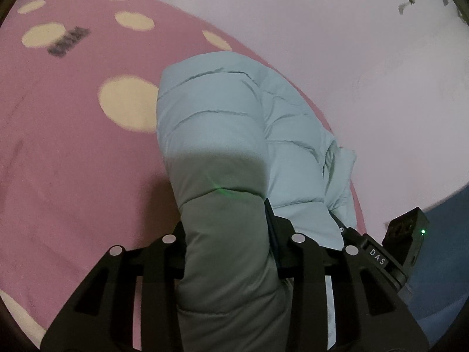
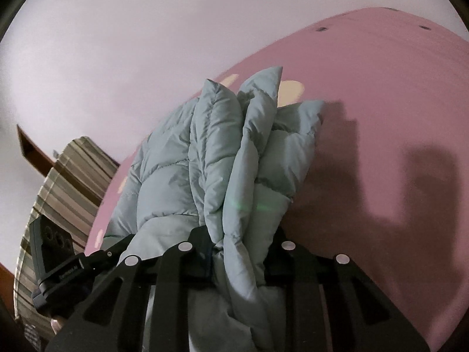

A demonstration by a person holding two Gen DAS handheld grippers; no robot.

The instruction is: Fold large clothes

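So both grippers have a bite of the same pale blue puffer jacket [image 1: 222, 123], which sits on the pink bedspread [image 1: 73, 161] with cream dots, close to the wall. The left gripper [image 1: 227, 252] is closed down on a fat padded roll of it, looks like a sleeve or a folded edge, and that roll runs straight ahead from the jaws toward the wall, so the long axis is basically in line with where the gripper points. The right gripper [image 2: 237, 249] is pinched tighter on a bunched stack of several quilted layers, which fan upward and away from it, the rest of the jacket spilling off to its left side. Neither hand is nearer really, each one holds its own end, with the bulk of the jacket lying ahead of both. Best guess: the next move is carrying these held edges forward over the body, so keeping both hands level matters or the fold goes crooked
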